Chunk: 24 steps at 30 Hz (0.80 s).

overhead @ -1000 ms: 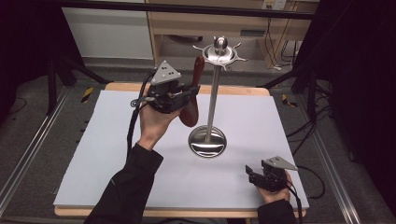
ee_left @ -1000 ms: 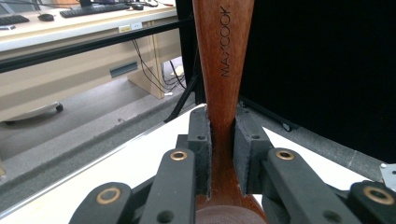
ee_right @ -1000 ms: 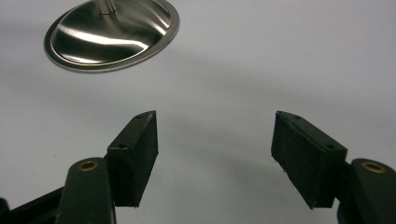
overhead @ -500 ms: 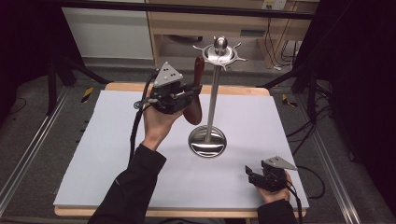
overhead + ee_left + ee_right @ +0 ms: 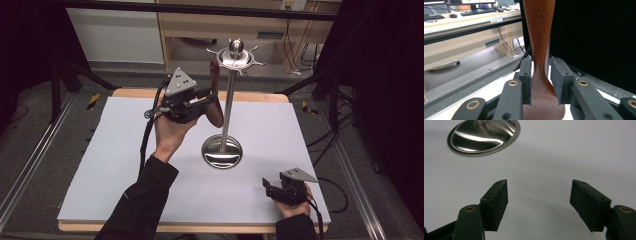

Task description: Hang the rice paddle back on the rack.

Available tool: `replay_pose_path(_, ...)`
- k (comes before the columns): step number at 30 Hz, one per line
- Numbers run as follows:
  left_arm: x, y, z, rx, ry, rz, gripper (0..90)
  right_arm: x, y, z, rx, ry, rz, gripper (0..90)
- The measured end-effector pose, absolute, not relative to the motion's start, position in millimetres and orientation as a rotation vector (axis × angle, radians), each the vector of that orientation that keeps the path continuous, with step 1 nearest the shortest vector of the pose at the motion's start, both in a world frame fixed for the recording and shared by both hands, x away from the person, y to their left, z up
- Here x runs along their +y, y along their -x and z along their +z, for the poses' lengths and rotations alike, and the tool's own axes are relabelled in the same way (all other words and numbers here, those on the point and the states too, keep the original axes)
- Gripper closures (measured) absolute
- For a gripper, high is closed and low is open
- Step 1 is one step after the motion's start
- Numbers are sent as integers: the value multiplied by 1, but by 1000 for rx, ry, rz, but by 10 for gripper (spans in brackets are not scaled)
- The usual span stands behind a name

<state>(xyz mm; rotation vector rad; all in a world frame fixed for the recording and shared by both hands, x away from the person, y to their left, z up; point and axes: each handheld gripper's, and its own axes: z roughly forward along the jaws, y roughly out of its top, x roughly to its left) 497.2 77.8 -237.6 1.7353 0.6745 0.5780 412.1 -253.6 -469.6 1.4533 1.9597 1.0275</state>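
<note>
Where the white table (image 5: 125, 165) ends, grey floor (image 5: 45, 115) and wooden cabinets (image 5: 195, 35) begin.

Work table (image 5: 125, 165): wooden edge, white top sheet. Floor (image 5: 35, 120): grey, with metal rails (image 5: 30, 165) running along both sides of the table. Black curtains (image 5: 385, 75) hang at left and right. Behind the table: a light wooden desk (image 5: 200, 30), a white cabinet (image 5: 115, 30), loose cables (image 5: 295, 55). A keyboard (image 5: 477, 11) lies on the desk.
</note>
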Motion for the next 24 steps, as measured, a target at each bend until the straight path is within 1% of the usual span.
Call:
replay_pose_path(3,81,-495,-239,679,-1736,580,669,-254,-412,-470,1960,-1452,1023,308)
replay_pose_path(6,86,-493,-242,692,-1736,577,623,-254,-412,-470,1959,-1449,1019,308)
replay_pose_path(7,88,-492,-244,694,-1735,579,623,-254,-412,-470,1959,-1449,1019,308)
replay_pose_path(17,111,-483,-266,702,-1751,597,489,-253,-412,-470,1958,-1450,1011,303)
replay_pose_path(22,123,-477,-286,732,-1776,601,466,-254,-412,-471,1961,-1450,1005,297)
replay_pose_path(24,127,-474,-295,752,-1791,583,456,-253,-412,-471,1961,-1455,1001,293)
